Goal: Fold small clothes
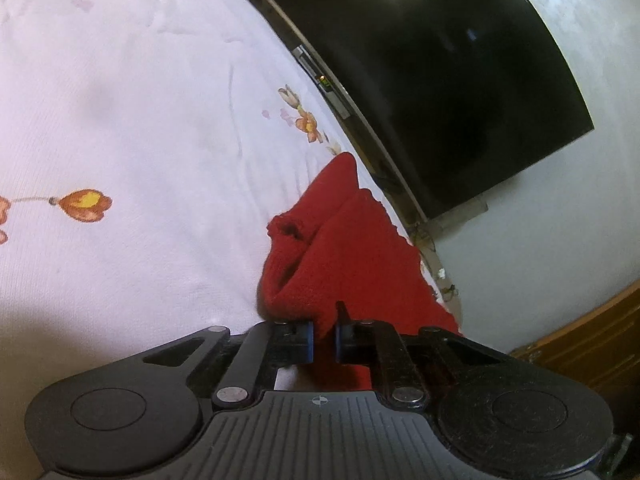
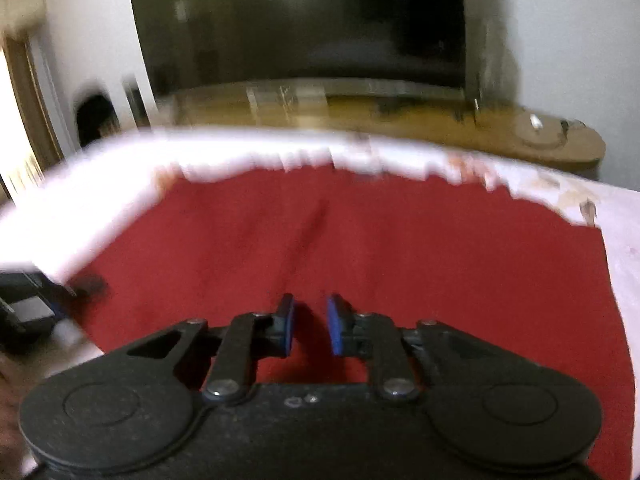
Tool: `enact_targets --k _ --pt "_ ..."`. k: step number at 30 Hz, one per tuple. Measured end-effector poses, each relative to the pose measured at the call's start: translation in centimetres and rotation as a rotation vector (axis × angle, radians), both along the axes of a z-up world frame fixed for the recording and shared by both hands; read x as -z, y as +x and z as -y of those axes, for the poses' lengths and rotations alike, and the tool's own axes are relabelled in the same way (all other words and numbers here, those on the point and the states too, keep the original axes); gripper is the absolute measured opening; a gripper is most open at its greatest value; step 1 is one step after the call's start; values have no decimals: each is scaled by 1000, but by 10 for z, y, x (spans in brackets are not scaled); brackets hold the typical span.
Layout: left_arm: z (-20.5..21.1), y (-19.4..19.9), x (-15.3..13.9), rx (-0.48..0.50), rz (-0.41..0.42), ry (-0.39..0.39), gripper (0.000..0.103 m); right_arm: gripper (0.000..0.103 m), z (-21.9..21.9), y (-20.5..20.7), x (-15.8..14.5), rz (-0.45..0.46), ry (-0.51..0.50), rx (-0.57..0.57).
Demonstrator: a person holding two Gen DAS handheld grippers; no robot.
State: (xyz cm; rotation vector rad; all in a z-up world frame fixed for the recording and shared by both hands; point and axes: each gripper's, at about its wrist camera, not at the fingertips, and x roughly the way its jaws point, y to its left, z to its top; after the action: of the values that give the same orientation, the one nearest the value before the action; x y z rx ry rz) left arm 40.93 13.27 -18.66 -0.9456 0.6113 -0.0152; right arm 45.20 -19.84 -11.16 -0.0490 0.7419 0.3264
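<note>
A red knitted garment (image 1: 340, 252) lies on a white floral bed sheet (image 1: 140, 120). In the left wrist view its edge is bunched up between my left gripper's (image 1: 324, 338) blue pads, which are shut on it with a narrow gap. In the right wrist view the red garment (image 2: 360, 248) spreads flat and wide on the sheet (image 2: 100, 184). My right gripper (image 2: 310, 328) hovers over its near part with the jaws a little apart and nothing between them. That view is blurred by motion.
A large black TV screen (image 1: 440, 60) stands beyond the bed's far edge on a wooden unit (image 2: 400, 116). The left gripper (image 2: 32, 308) shows at the left edge of the right view. A wooden piece (image 1: 592, 340) is at the right.
</note>
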Motion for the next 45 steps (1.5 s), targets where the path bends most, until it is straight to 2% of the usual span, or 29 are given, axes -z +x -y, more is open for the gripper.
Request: enact_targets --k 2,10,22,33,36,39,41,45 --pt "1 1 -1 2 5 10 11 16 -2 -5 4 41 -10 -9" --pt "6 2 -9 14 8 70 11 17 -2 -11 11 79 -22 -11" --pt "14 6 -15 16 13 139 9 17 4 -4 13 73 26 5" --pt "7 -3 -13 -3 74 92 8 17 7 -6 15 81 51 1" --pt "6 -2 -11 -5 61 84 8 17 3 -7 10 75 22 -4" --pt "7 -2 -10 -7 64 86 8 16 8 -5 2 71 66 16" --pt "8 -2 -10 -7 63 86 8 15 9 -1 11 55 63 19" --pt "5 0 -8 -8 57 62 8 15 6 -4 13 81 42 8"
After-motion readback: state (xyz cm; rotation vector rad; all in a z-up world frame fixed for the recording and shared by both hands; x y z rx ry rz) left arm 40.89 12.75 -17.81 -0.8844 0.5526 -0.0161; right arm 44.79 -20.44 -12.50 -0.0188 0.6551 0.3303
